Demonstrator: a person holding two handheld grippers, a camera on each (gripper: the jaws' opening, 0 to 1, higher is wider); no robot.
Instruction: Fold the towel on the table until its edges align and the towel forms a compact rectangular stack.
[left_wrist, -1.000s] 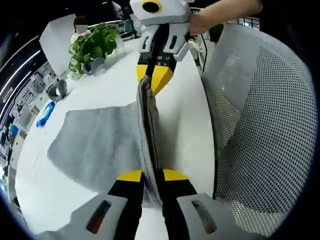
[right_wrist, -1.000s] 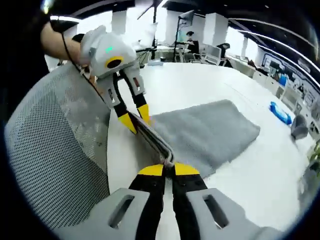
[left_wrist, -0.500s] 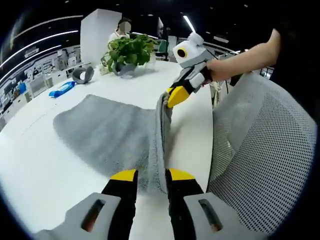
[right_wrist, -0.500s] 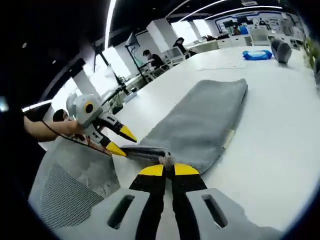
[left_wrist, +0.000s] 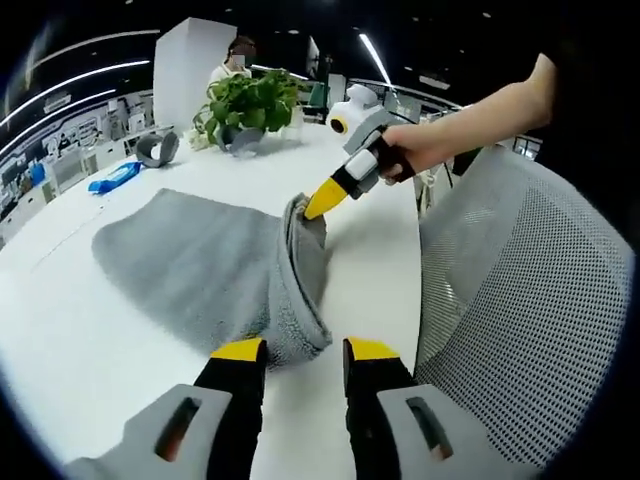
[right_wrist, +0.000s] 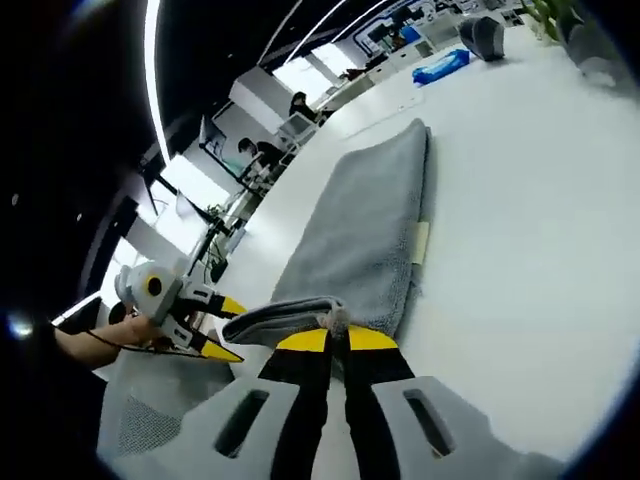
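Towel (left_wrist: 190, 260): grey terry, lying flat on the white table (left_wrist: 60, 350); its near edge is raised into a rolled lip, seemingly the start of a fold toward the far side.
Left gripper (left_wrist: 300, 352): jaws parted, nothing between them; the towel's near corner lies just ahead of the yellow tips, apparently let go.
Right gripper (right_wrist: 330, 338): jaws closed on the lifted towel edge, holding the lip off the table, probably to carry it over.
Label tab (right_wrist: 421, 242): pale, on the towel's right hem.
Table: smooth, white, glossy.
Room: open office; potted plant (left_wrist: 240, 100) and blue packet (left_wrist: 115, 178) far left; mesh chair (left_wrist: 520, 300) at right.
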